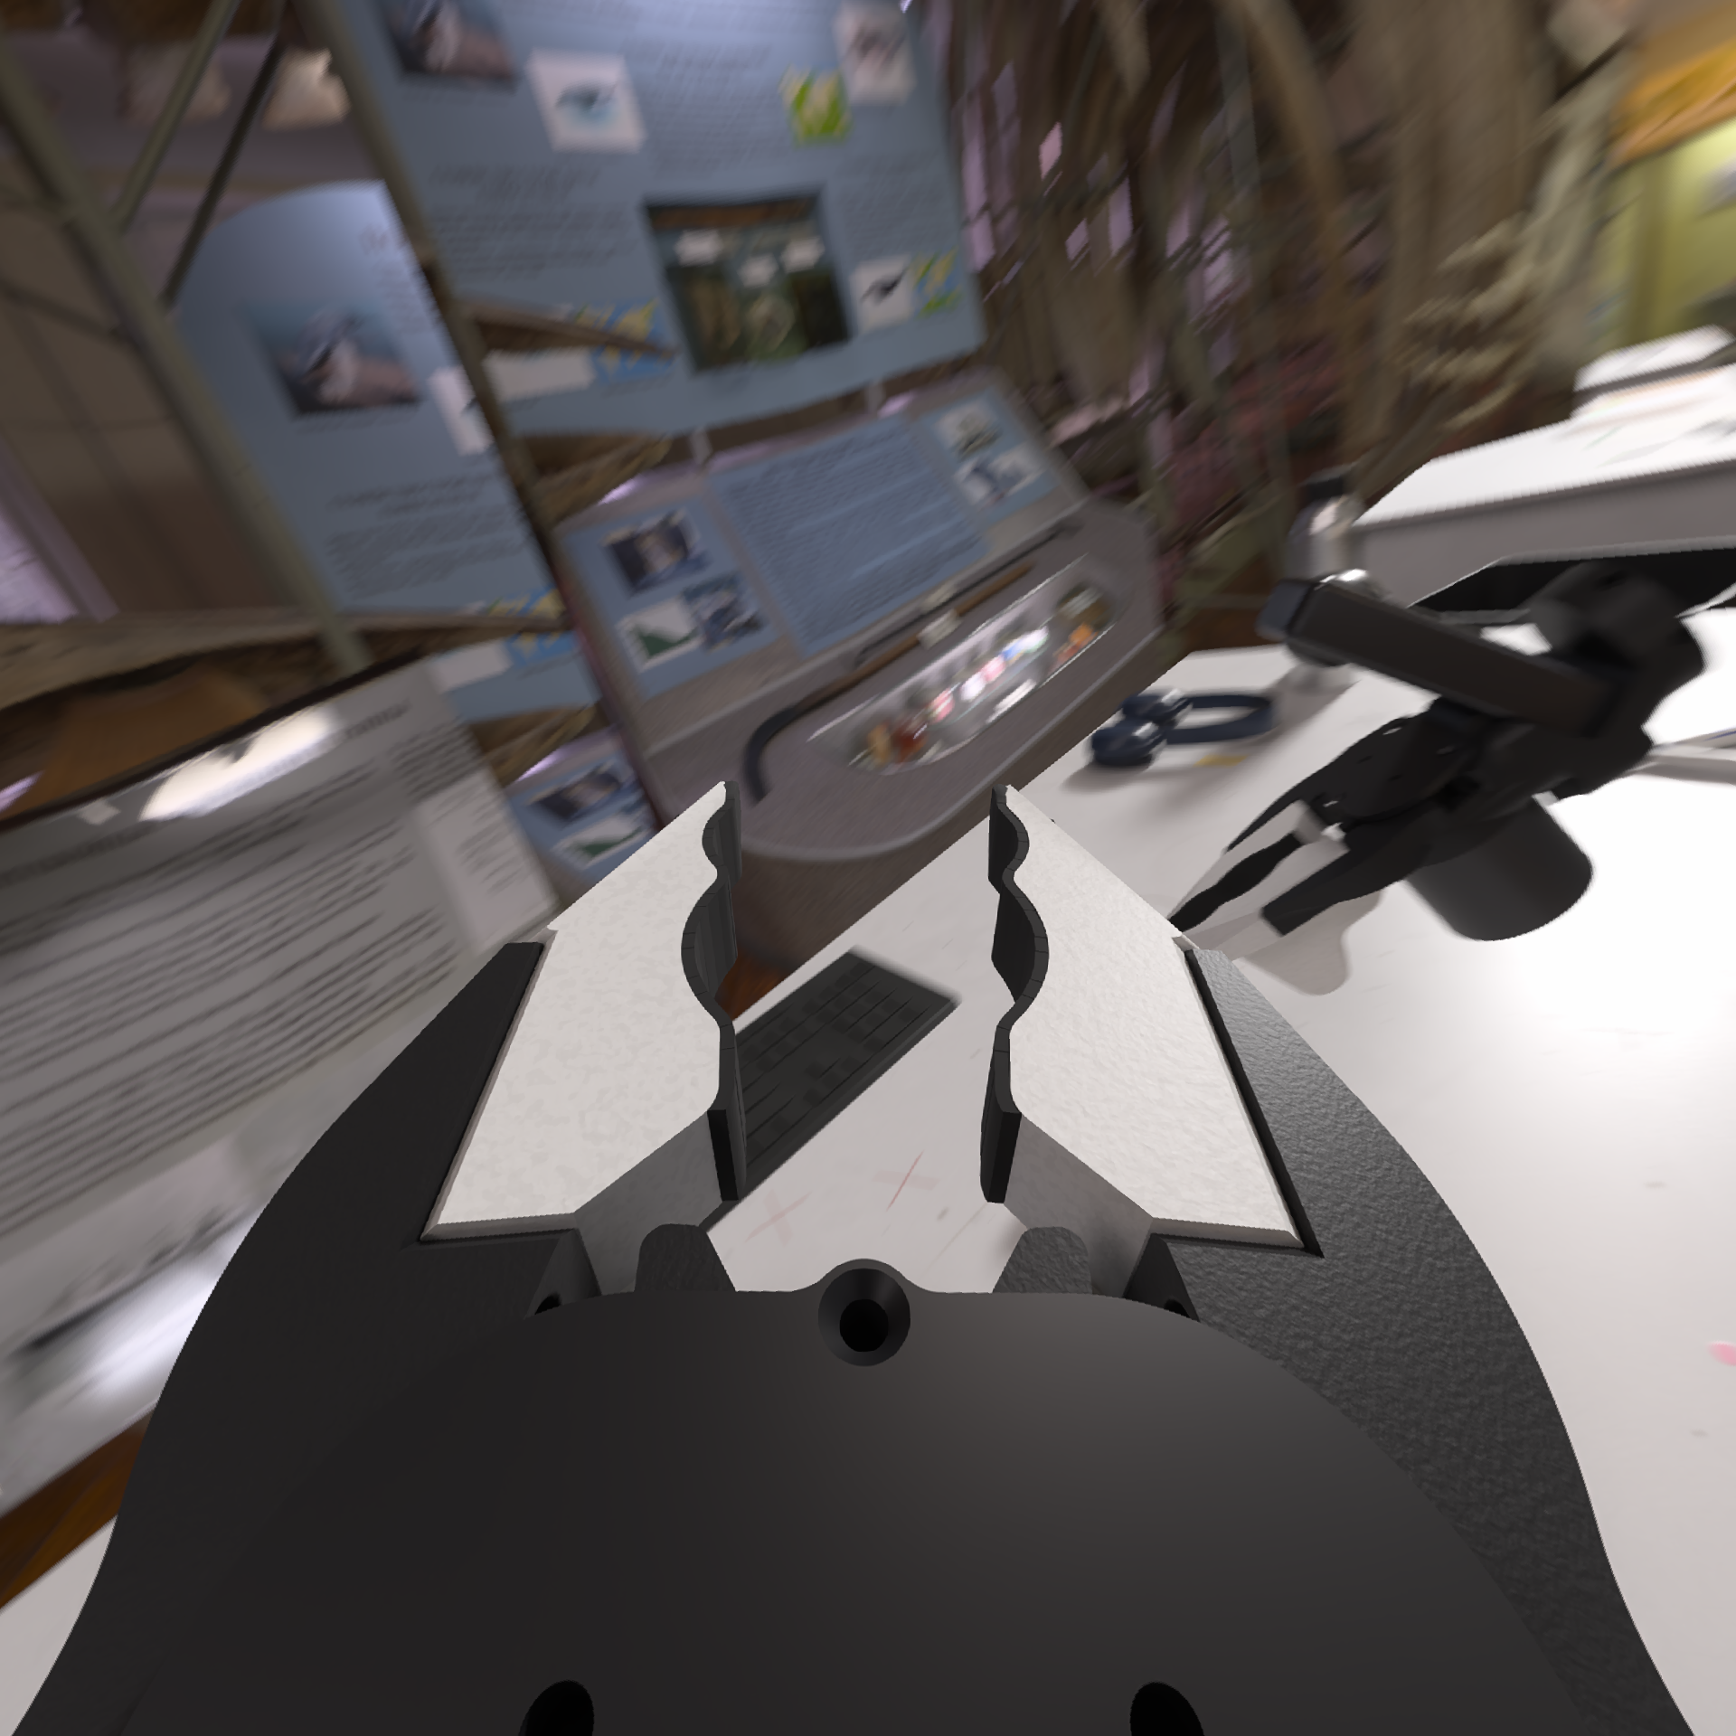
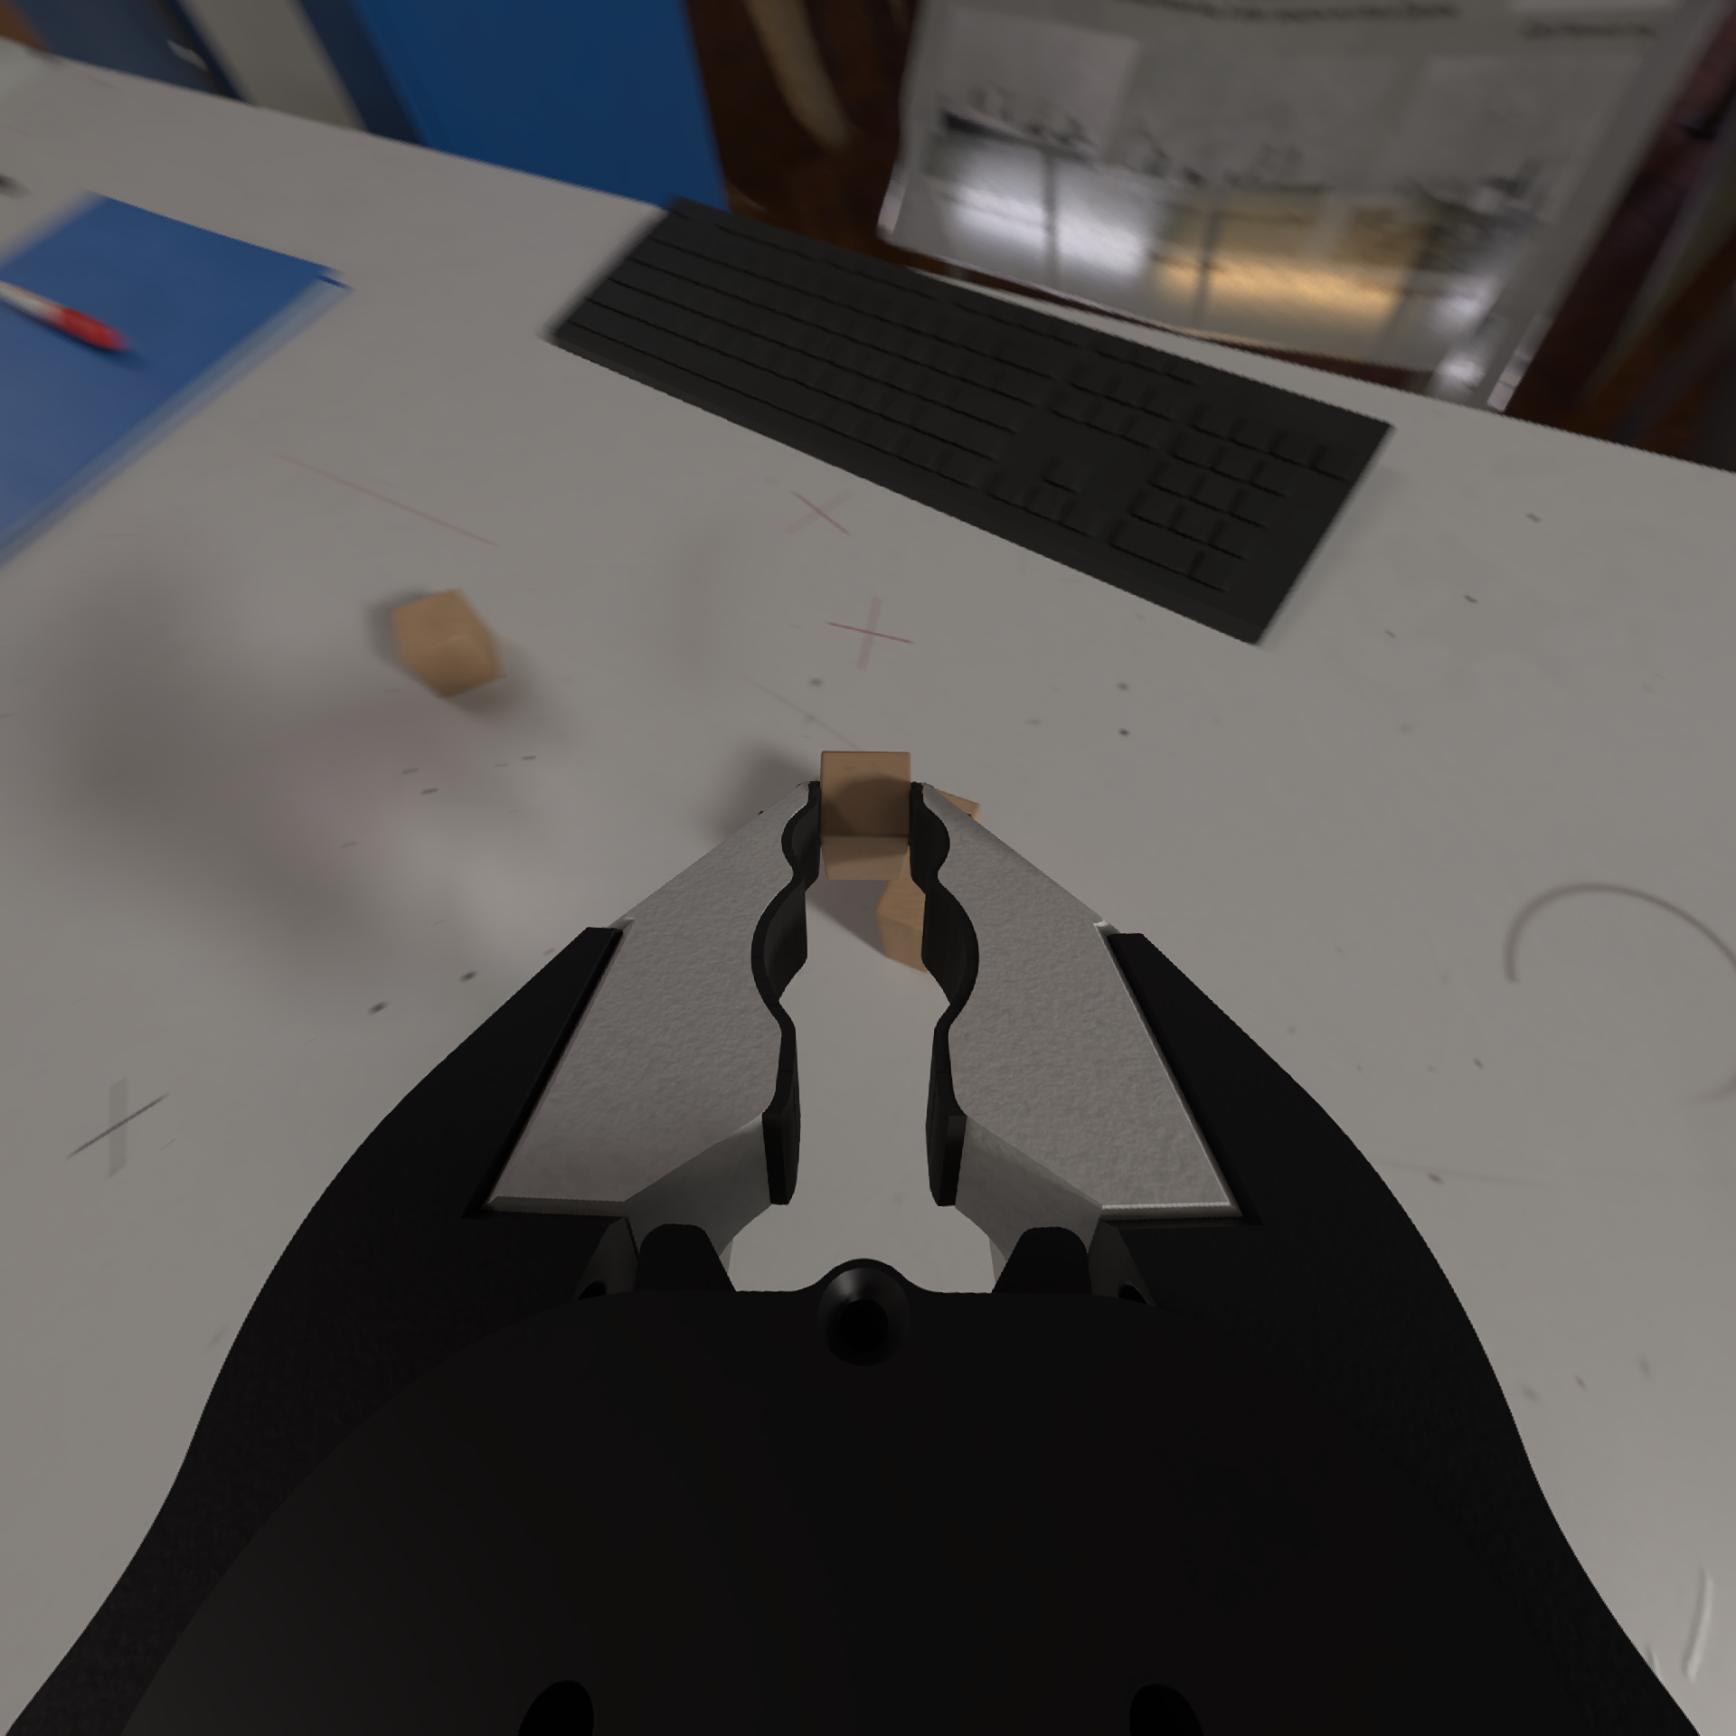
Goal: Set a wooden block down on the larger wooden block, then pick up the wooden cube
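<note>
Right tool (image 2: 864, 798) clamped on a wooden block (image 2: 862, 815) at its fingertips, above a larger wooden block (image 2: 904, 921) on the counter (image 2: 1315, 845). Wooden cube (image 2: 444, 642) far left; keyboard (image 2: 968, 413) beyond. Left tool (image 1: 862, 808) stands apart, holding nothing.

The setting was an exhibition hall or museum fitted with an office-style work surface. Blue display panels (image 1: 714, 282) bearing photographs and blocks of text stood behind the white counter (image 2: 1221, 845), along with a curved showcase (image 1: 949, 676) holding small coloured items. On the counter lay a black keyboard (image 2: 968, 413), a blue folder (image 2: 141, 348) with a red pen (image 2: 70, 319) on it, and dark blue headphones (image 1: 1179, 728). Faint pencil crosses marked the counter.
</note>
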You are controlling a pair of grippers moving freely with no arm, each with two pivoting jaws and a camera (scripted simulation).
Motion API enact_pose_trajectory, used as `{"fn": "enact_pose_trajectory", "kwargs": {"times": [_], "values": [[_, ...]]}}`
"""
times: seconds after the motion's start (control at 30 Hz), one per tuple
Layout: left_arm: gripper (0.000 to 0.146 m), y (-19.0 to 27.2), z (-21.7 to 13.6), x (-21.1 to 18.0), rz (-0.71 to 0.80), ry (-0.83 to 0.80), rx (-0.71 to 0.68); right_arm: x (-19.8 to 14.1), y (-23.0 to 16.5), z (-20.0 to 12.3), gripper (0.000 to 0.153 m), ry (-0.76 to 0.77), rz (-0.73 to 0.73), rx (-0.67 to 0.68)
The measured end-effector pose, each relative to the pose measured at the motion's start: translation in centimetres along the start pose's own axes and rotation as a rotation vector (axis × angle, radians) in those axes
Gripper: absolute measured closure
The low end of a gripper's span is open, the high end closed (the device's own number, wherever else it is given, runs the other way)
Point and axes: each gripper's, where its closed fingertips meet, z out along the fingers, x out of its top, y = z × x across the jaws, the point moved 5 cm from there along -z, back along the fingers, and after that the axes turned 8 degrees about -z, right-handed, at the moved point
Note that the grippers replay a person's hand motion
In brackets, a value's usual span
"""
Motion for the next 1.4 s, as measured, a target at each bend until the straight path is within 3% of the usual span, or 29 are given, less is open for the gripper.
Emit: {"fn": "enact_pose_trajectory", "kwargs": {"times": [0.1,0.2,0.27,0.37,0.47,0.67,0.77,0.9,1.07,1.4], "values": [[0.088,-1.3,0.0,-1.3,0.022,-0.160,0.134,-0.3,0.2,2.4,0.135,-0.092,0.020,-0.134],[0.086,-2.3,-0.1,-3.6,0.024,-0.361,0.175,-0.8,0.1,3.9,0.135,-0.144,0.053,-0.230],[0.092,-2.8,-0.4,-5.7,0.011,-0.536,0.169,-1.0,0.0,4.5,0.135,-0.161,0.077,-0.266],[0.098,-3.7,-0.9,-9.2,-0.140,-0.791,0.138,-1.4,0.0,5.0,0.135,-0.163,0.127,-0.301],[0.099,-5.2,-0.8,-12.0,-0.287,-0.922,0.164,-1.8,0.1,5.2,0.135,-0.160,0.168,-0.328],[0.094,-7.0,-0.9,-17.3,-0.337,-1.179,0.274,-2.6,0.1,5.6,0.135,-0.177,0.180,-0.365],[0.094,-7.0,-0.5,-19.2,-0.359,-1.250,0.282,-2.6,-0.1,5.6,0.135,-0.184,0.163,-0.371],[0.084,-6.8,-0.5,-21.4,-0.383,-1.358,0.303,-2.4,-0.2,5.6,0.121,-0.179,0.143,-0.374],[0.083,-6.4,-0.4,-23.3,-0.367,-1.452,0.331,-1.6,-0.2,4.7,0.110,-0.180,0.110,-0.384],[0.088,-5.5,-0.2,-25.9,-0.320,-1.599,0.341,2.3,0.3,-1.5,0.106,0.007,0.106,-0.370]]}}
